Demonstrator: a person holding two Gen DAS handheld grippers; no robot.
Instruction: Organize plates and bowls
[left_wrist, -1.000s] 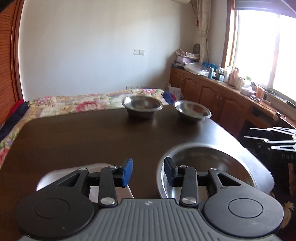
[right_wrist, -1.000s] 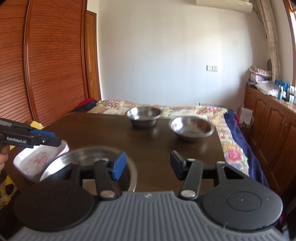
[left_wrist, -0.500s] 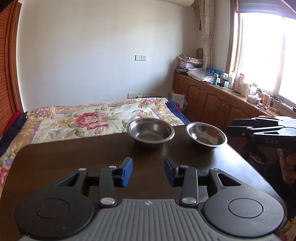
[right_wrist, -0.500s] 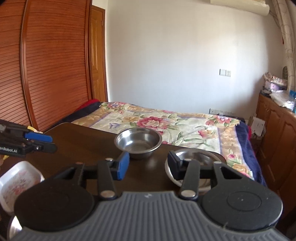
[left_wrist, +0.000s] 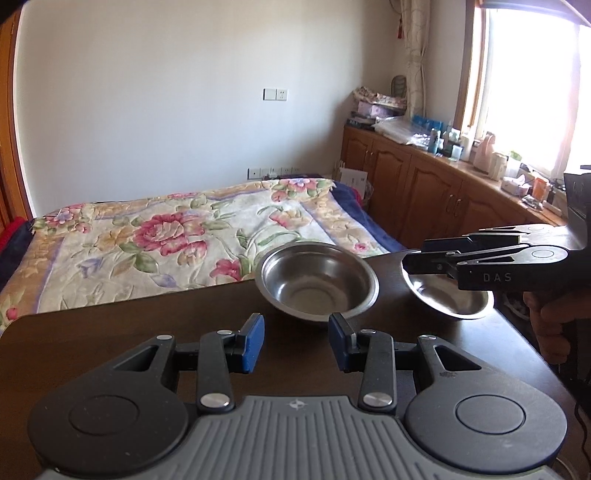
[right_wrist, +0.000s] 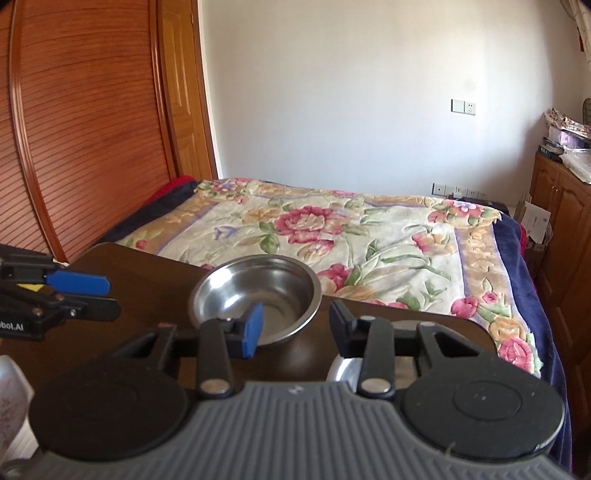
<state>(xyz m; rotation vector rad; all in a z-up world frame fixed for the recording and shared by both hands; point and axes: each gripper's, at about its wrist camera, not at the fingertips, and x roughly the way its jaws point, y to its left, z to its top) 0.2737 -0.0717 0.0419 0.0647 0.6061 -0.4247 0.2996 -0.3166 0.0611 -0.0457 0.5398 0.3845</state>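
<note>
- Your left gripper (left_wrist: 296, 343) hovers over the dark table (left_wrist: 110, 332), jaws wide and holding nothing.
- Your right gripper (right_wrist: 295, 328) is spread wide over the right steel bowl (left_wrist: 448, 295).
- The left steel bowl (left_wrist: 317, 280) sits upright near the far edge, floral bedspread (left_wrist: 166, 236) beyond.

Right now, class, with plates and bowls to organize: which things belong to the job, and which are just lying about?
Job:
- deep steel bowl
- shallow steel bowl
- white floral dish

Lying about:
- floral bedspread
- bottles on the cabinet
</note>
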